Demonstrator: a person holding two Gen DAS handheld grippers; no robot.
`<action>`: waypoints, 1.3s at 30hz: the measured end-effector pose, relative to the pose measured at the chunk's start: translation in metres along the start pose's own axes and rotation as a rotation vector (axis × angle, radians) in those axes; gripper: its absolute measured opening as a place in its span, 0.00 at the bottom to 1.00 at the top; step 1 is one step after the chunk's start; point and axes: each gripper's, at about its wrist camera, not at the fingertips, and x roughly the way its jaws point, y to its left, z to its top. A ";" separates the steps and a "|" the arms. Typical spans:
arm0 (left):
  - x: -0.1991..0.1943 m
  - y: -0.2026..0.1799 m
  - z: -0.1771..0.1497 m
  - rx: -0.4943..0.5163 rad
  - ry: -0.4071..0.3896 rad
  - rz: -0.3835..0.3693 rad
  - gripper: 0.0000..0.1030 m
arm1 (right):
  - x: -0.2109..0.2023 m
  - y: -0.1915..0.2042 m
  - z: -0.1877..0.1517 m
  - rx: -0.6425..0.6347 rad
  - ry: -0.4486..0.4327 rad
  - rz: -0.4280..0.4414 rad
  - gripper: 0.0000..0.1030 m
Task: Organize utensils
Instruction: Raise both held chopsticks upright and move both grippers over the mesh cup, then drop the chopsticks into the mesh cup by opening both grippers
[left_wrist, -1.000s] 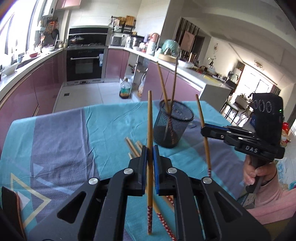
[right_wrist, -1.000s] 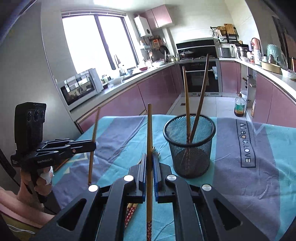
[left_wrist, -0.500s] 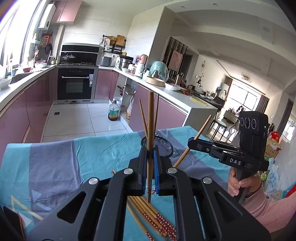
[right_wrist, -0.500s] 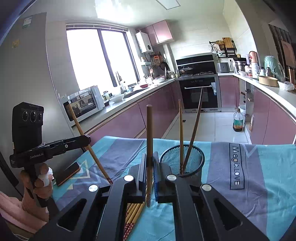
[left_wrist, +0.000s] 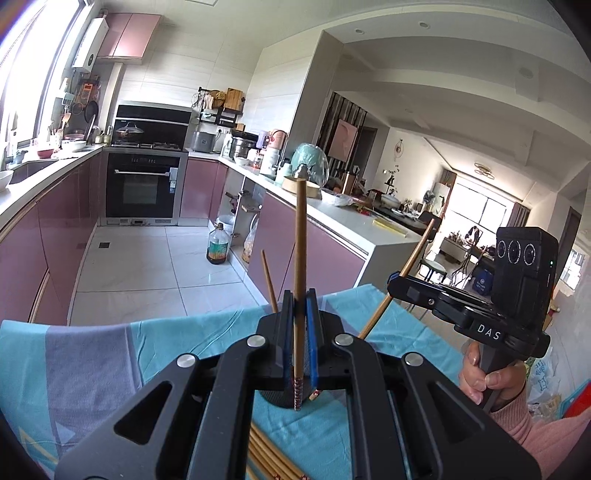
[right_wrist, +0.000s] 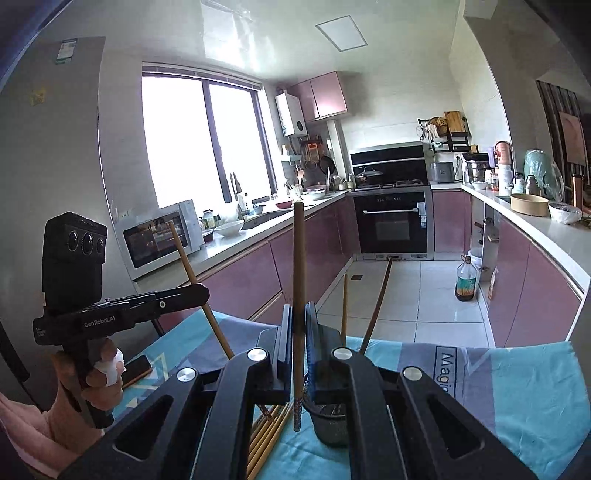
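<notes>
A chopstick (left_wrist: 300, 258) is clamped upright in the left gripper (left_wrist: 300, 343), marked "GenRoboLAI"; another (right_wrist: 298, 280) is pinched in the right gripper (right_wrist: 297, 350), marked "DAS". Both are held above the mesh cup (right_wrist: 330, 424) on the "Magic" cloth (right_wrist: 517, 387).

The left gripper (left_wrist: 300, 343) pinches an upright chopstick (left_wrist: 300, 258) above the cloth (left_wrist: 92, 369); the right gripper (left_wrist: 393, 282) grips a tilted one (left_wrist: 413, 258).

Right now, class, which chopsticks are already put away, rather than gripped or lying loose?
The two chopsticks standing in the black mesh holder. One each is clamped in the left gripper and right gripper; the rest lie on the tablecloth.
</notes>
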 end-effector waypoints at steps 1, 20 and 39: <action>0.002 -0.001 0.003 0.000 -0.005 -0.002 0.07 | 0.000 -0.001 0.003 -0.005 -0.008 -0.008 0.05; 0.052 -0.014 0.025 0.024 0.020 0.031 0.07 | 0.022 -0.031 0.022 0.021 -0.059 -0.066 0.05; 0.104 -0.001 -0.002 0.033 0.198 0.035 0.07 | 0.058 -0.044 -0.003 0.020 0.177 -0.088 0.05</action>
